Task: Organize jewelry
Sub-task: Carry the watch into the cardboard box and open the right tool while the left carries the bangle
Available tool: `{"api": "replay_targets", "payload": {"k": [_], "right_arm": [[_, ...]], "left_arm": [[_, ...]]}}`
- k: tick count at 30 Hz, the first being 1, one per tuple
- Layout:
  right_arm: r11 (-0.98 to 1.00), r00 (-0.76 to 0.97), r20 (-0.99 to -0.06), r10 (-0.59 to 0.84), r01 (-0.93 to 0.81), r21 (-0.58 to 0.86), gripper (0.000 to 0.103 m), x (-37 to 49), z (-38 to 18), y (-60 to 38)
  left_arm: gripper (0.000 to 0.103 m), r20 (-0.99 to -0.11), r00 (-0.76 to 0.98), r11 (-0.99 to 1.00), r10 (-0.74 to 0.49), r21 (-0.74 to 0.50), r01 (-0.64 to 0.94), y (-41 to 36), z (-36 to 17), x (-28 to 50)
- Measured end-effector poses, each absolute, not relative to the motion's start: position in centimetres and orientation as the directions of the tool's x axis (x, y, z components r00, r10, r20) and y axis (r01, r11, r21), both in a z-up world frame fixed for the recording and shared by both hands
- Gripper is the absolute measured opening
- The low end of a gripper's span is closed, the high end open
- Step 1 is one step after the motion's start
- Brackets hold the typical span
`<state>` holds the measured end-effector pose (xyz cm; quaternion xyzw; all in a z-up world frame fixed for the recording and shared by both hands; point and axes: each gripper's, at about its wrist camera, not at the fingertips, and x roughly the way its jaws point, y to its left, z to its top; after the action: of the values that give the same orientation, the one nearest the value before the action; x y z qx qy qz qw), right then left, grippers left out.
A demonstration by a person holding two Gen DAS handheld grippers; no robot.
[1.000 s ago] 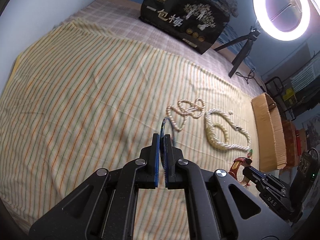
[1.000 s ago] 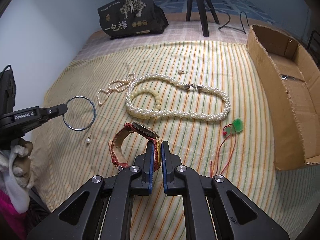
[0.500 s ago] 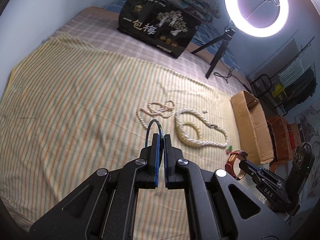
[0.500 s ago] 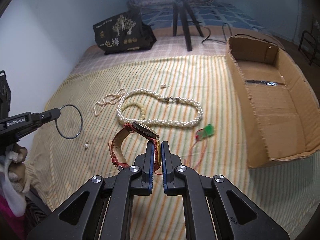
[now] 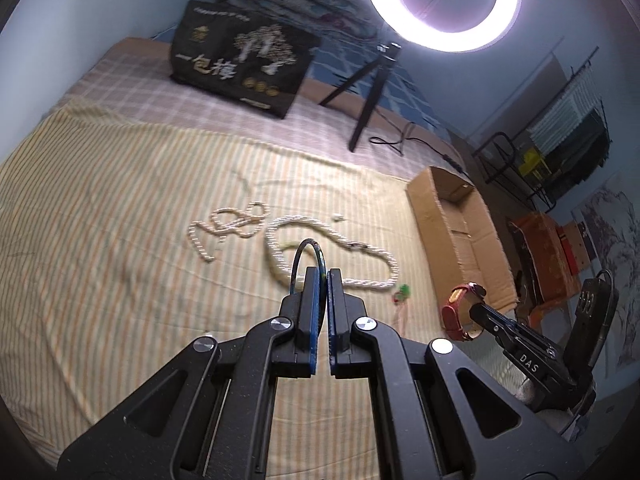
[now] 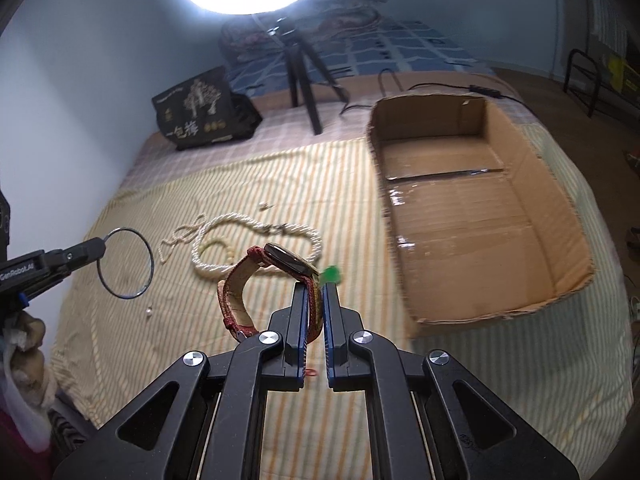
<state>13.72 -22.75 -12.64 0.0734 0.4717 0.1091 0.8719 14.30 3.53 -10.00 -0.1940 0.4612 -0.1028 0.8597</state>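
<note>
Black left gripper [image 5: 323, 276] clenched on thin dark metal bangle ring [image 5: 306, 258], hoop standing up past the tips. Black right gripper [image 6: 316, 290] clamped on red-strapped wristwatch [image 6: 256, 276], strap loop hanging left of the fingers. Beyond both, flat on yellow striped bedsheet [image 5: 100, 240]: thick white twisted pearl rope necklace [image 5: 372, 276], thinner small-bead pearl strand [image 5: 224, 226] to its left, green pendant on red cord [image 6: 330, 274] just past the right tips. Open brown cardboard box [image 6: 472, 216] ahead and right of the right gripper.

black bag [image 5: 244, 60]: "一包梅" (white) | right gripper [image 5: 474, 312]: "das" | left gripper [image 6: 102, 246]: "genrobot.ai"
</note>
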Motion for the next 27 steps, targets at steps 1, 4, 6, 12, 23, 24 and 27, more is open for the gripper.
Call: {"api": "replay_targets", "payload": {"k": [1,4,6,12,23,24,27], "right_arm": [[0.966,0.534,-0.805,0.257,-0.116,0.231,0.006,13.7,-12.6,-23.1],[0.968,0.547,-0.800,0.247,-0.097,0.233,0.006,13.7,-12.2,-24.2],[0.970,0.560,-0.794,0.236,-0.081,0.230,0.006,13.8,-11.9,-25.0],[0.974,0.588,-0.783,0.201,-0.035,0.224,0.006,14.0,-11.2,-27.6],[0.977,0.611,-0.779,0.142,0.041,0.210,0.006,15.3,-11.0,-31.2],[0.977,0.612,-0.779,0.137,0.047,0.209,0.006,15.4,-11.0,-31.5],[0.974,0.614,-0.779,0.127,0.071,0.216,0.006,15.9,-11.0,-32.6]], "left_arm": [[0.001,-0.751,0.552,0.903,-0.361,-0.429,0.006,3.0,-9.9,14.4],[0.001,-0.746,0.553,0.902,-0.371,-0.431,0.025,1.6,-9.5,14.4],[0.001,-0.742,0.551,0.900,-0.382,-0.435,0.038,0.6,-9.4,14.6],[0.001,-0.732,0.544,0.893,-0.411,-0.442,0.080,-2.5,-8.8,14.9],[0.001,-0.713,0.524,0.875,-0.466,-0.460,0.153,-8.0,-7.8,15.3],[0.001,-0.713,0.521,0.874,-0.469,-0.459,0.159,-8.5,-7.8,15.3],[0.001,-0.715,0.507,0.869,-0.482,-0.462,0.176,-9.9,-7.9,15.4]]}}
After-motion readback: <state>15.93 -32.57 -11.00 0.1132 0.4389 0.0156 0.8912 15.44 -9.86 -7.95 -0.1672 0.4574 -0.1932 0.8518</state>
